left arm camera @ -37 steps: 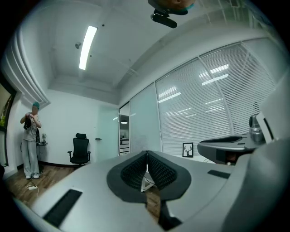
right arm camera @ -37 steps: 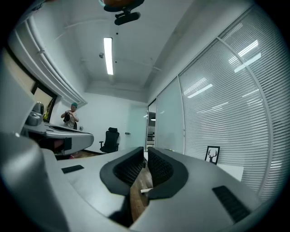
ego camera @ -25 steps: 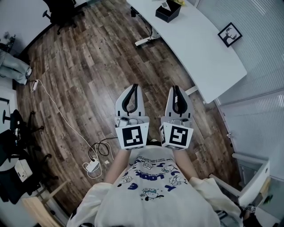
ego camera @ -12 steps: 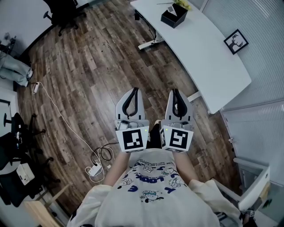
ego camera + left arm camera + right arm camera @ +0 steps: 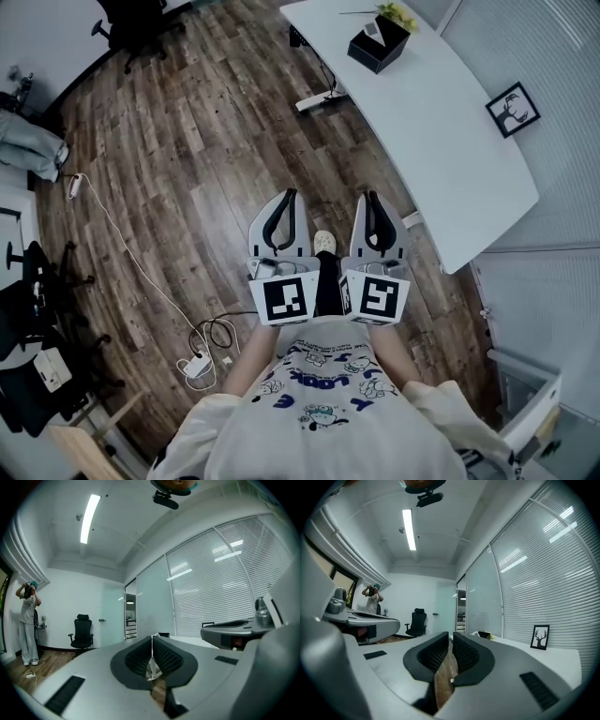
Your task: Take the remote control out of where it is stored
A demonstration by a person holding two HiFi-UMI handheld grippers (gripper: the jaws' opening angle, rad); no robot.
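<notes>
Dark wooden floor point(image 5: 187, 159) fills most of the head view, with a white cable point(image 5: 122, 234) running down its left side to a power strip point(image 5: 196, 365). The person stands on it with both tools held close to the body, pointing forward.

The left gripper point(image 5: 288, 195) has its jaws pressed together along a single line, and its own view point(image 5: 152, 637) shows nothing caught between them. A shoe point(image 5: 323, 241) shows between the two tools. The right gripper point(image 5: 368, 195) is drawn in as well, with only a thin slit at the jaw tips in its own view point(image 5: 451, 635). Through that slit only floor shows, so it too is empty.

Neither tool is near the goal. The black box point(image 5: 378, 47) stands well ahead and off to the right, at the far end of the white desk point(image 5: 441, 122). The right gripper view also catches it, small, just beyond the jaw tips point(image 5: 484, 634). Something pale lies in the open top of the box. This is probably the remote control, though it is too small to be sure, and its long axis cannot be read from here.

Because the box lies to the right of both tools, the right gripper is likely the nearer one. It also points more directly at the box. A picture frame point(image 5: 513, 109) stands further right on the desk, clear of that line.
</notes>
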